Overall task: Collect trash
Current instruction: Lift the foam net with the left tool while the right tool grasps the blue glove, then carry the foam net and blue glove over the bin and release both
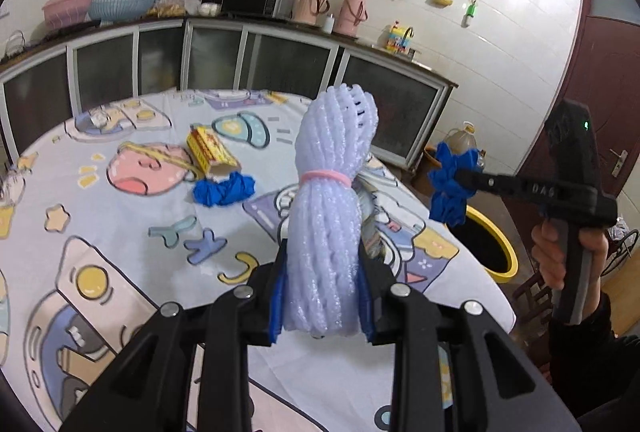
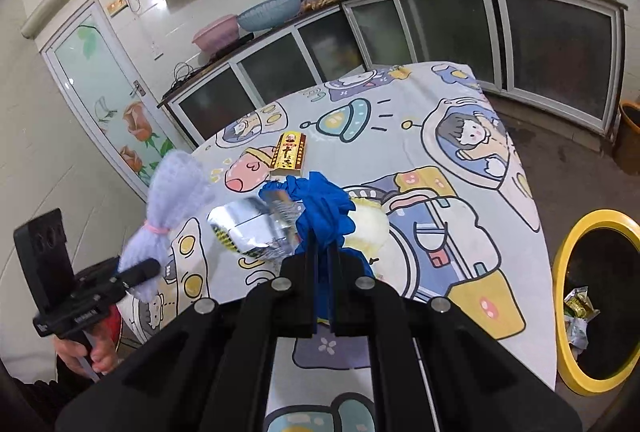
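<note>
My left gripper [image 1: 322, 292] is shut on a white foam net bundle [image 1: 324, 216] tied with a pink rubber band, held upright above the table. The right wrist view shows the same bundle [image 2: 168, 192] in the left gripper [image 2: 138, 272] at lower left. My right gripper [image 2: 322, 252] is shut on a crumpled blue glove [image 2: 320, 208], lifted over the table's near side. From the left wrist view, that glove [image 1: 452, 184] hangs from the right gripper [image 1: 460, 176] near the bin. A second blue glove [image 1: 224, 188] and a yellow-red box [image 1: 212, 152] lie on the table.
The table [image 2: 460, 152] wears a cartoon-print cloth. A crumpled silver foil packet [image 2: 256, 228] lies beside the box [image 2: 288, 152]. A yellow-rimmed bin [image 2: 560, 272] with wrappers inside stands on the floor to the right of the table. Kitchen cabinets [image 1: 280, 60] run behind.
</note>
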Demonstrator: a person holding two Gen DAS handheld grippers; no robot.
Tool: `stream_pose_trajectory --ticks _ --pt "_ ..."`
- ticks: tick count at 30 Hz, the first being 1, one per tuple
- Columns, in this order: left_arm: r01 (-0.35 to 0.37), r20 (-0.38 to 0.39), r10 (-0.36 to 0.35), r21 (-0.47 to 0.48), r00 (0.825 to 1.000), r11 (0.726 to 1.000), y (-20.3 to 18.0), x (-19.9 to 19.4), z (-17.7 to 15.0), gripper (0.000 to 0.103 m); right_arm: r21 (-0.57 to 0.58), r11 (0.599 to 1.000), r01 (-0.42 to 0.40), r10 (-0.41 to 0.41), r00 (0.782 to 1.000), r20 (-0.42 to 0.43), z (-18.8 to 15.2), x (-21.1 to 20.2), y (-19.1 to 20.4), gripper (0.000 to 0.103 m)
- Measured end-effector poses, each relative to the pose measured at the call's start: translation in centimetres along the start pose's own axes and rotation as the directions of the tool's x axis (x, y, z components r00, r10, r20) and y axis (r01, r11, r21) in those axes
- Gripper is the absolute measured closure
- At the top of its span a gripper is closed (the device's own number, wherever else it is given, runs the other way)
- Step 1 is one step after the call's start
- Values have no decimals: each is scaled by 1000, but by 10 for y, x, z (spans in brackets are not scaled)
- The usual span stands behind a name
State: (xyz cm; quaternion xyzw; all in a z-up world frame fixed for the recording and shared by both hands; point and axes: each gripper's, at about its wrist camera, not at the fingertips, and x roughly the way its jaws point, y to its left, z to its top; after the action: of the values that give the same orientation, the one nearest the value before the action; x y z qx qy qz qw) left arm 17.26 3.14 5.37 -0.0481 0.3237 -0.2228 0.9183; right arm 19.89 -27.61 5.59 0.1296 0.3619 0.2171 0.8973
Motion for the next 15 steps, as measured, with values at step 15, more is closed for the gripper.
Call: stream_pose_trajectory --ticks 15 --pt "69 -25 -66 112 997 991 -59 12 18 76 -3 997 77 -76 993 88 -18 -43 -17 99"
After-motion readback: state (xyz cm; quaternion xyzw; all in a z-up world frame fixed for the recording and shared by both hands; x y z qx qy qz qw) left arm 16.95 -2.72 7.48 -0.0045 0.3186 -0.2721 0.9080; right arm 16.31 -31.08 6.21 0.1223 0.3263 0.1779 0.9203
